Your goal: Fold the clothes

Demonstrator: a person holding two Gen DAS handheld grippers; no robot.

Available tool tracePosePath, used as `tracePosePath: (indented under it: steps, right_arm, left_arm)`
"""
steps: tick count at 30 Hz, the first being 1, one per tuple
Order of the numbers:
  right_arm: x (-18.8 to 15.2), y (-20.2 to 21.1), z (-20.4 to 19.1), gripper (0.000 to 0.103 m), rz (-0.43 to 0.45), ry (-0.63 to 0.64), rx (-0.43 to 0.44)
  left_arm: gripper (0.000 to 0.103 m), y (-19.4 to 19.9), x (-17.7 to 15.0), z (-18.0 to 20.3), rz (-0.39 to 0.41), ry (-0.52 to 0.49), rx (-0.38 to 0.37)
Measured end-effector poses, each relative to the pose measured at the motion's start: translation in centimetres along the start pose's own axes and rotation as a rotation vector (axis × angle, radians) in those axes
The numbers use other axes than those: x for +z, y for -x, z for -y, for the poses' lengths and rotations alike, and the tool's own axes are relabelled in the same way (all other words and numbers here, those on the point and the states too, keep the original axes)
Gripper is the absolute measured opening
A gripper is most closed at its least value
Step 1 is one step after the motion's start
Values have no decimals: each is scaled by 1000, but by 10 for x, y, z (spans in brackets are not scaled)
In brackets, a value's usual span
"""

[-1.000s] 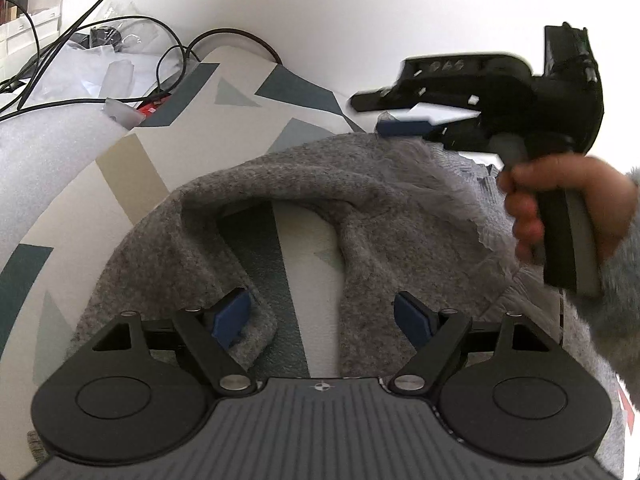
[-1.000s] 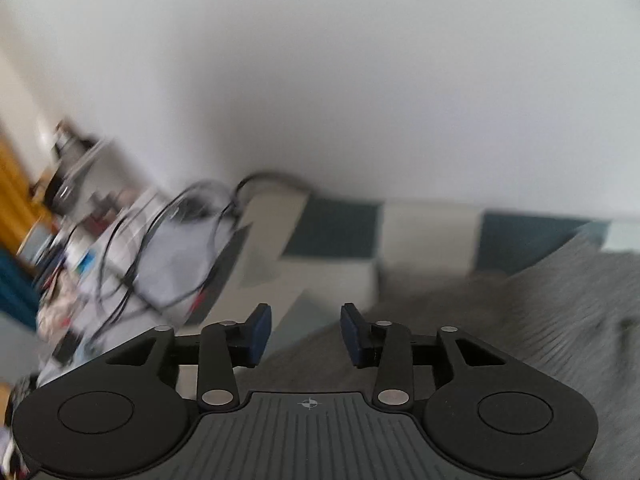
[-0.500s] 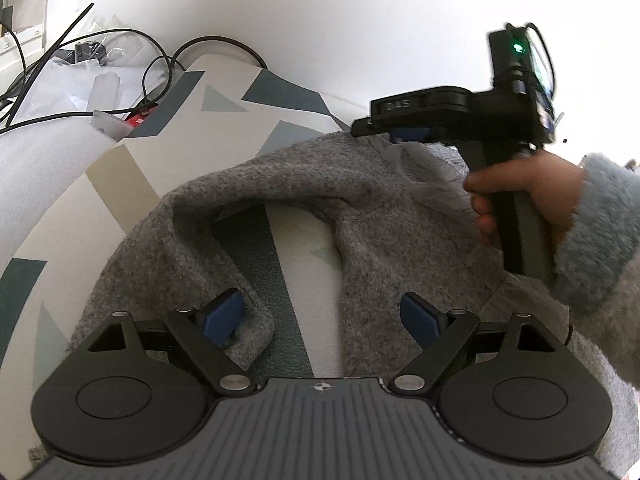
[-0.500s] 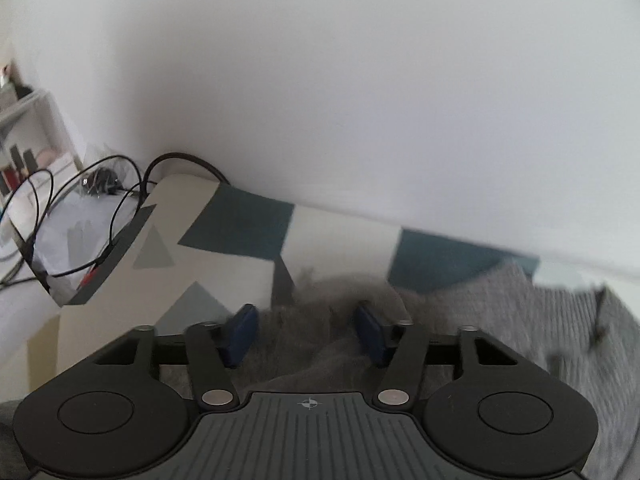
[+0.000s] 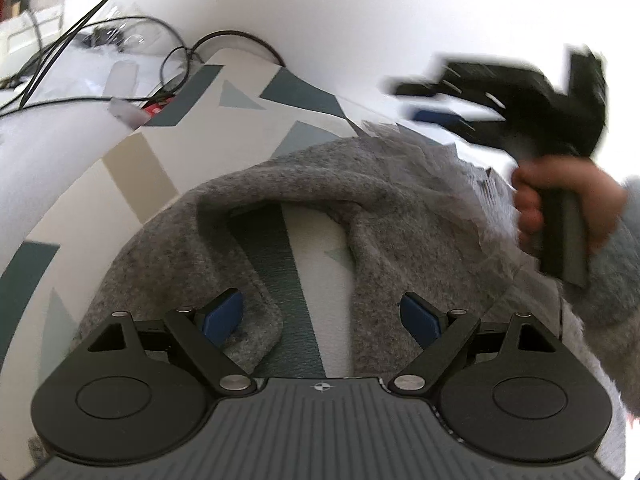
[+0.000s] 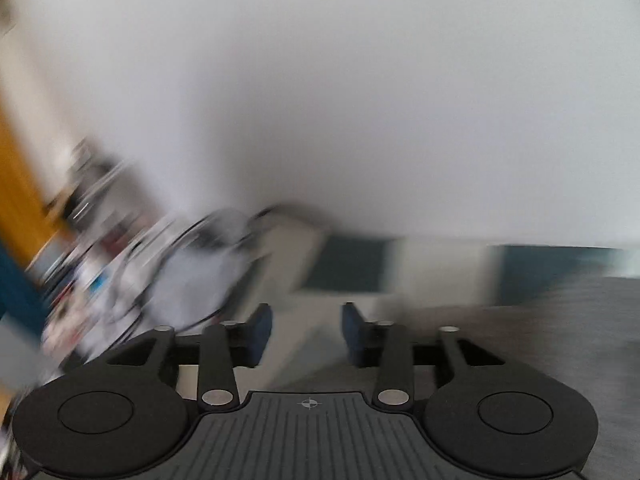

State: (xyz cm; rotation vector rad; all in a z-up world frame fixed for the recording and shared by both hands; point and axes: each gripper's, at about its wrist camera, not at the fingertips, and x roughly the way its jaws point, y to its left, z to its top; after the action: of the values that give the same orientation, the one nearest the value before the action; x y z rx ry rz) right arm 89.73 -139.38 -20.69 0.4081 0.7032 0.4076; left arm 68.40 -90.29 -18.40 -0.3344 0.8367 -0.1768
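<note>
A grey knit sweater (image 5: 400, 208) lies crumpled on a patterned surface (image 5: 132, 168), one part arching around a bare patch. My left gripper (image 5: 320, 316) hovers low over its near folds, open wide, pads apart from each other with fabric beneath them. My right gripper (image 5: 420, 102), held by a hand (image 5: 568, 200), is blurred above the sweater's far edge. In the right wrist view that right gripper (image 6: 306, 328) has its jaws opening a little with nothing between them, and the sweater (image 6: 560, 340) shows at the lower right.
Black cables (image 5: 176, 52) and white foam sheets (image 5: 48, 140) lie past the surface's far left corner. A white wall (image 5: 360, 20) stands directly behind the surface. Blurred clutter (image 6: 80, 280) fills the left of the right wrist view.
Half a second ago the right gripper was down at the sweater's far edge with fabric between its pads. Now it has swung up and away, blurred, with empty jaws. The left gripper has not moved.
</note>
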Motion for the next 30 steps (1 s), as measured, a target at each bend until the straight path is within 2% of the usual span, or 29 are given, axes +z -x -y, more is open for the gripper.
tracePosePath:
  steps: [2, 5, 7, 9, 10, 13, 14, 15, 18, 21, 23, 26, 27, 28, 30]
  right_arm:
    - [1, 18, 22, 40, 10, -32, -102]
    - [-11, 37, 36, 40, -44, 10, -186]
    - [-25, 39, 29, 40, -116, 79, -195]
    - [-42, 37, 17, 40, -179, 128, -164]
    - [-51, 38, 9, 43, -183, 145, -130]
    - [-64, 41, -4, 44, -215, 62, 60]
    - [-66, 43, -6, 45, -216, -1, 119]
    - [-68, 43, -10, 46, -211, -29, 138]
    - [-69, 40, -27, 52, -188, 29, 87]
    - [-72, 38, -33, 52, -206, 46, 74]
    - [-75, 44, -33, 52, -207, 25, 48]
    - [-75, 50, -28, 56, -184, -11, -2]
    - [-75, 56, -26, 59, -173, -23, -29]
    - [-75, 62, -23, 67, -161, -34, -59]
    - [-74, 70, -21, 72, -135, -37, -125]
  left_arm:
    - [88, 3, -2, -5, 14, 38, -17]
    - [88, 6, -3, -16, 38, 119, -41]
    - [88, 10, -3, -22, 39, 179, -51]
    - [88, 15, -1, -25, 27, 208, -51]
    - [88, 19, -1, -24, 21, 206, -46]
    - [88, 34, -3, -19, 21, 162, -4]
    - [88, 41, -5, -16, 33, 135, 28]
    - [88, 47, -6, -12, 55, 94, 76]
    - [93, 58, -13, -1, 72, -45, 184]
    - [93, 53, -22, 3, 8, -143, 240]
    - [93, 49, -29, 1, -22, -155, 269]
    - [92, 48, -34, -8, -18, -102, 301]
    - [88, 48, -35, -12, -14, -86, 308]
    - [81, 49, -36, -16, -10, -74, 314]
    - [39, 53, -33, -23, 5, -51, 310]
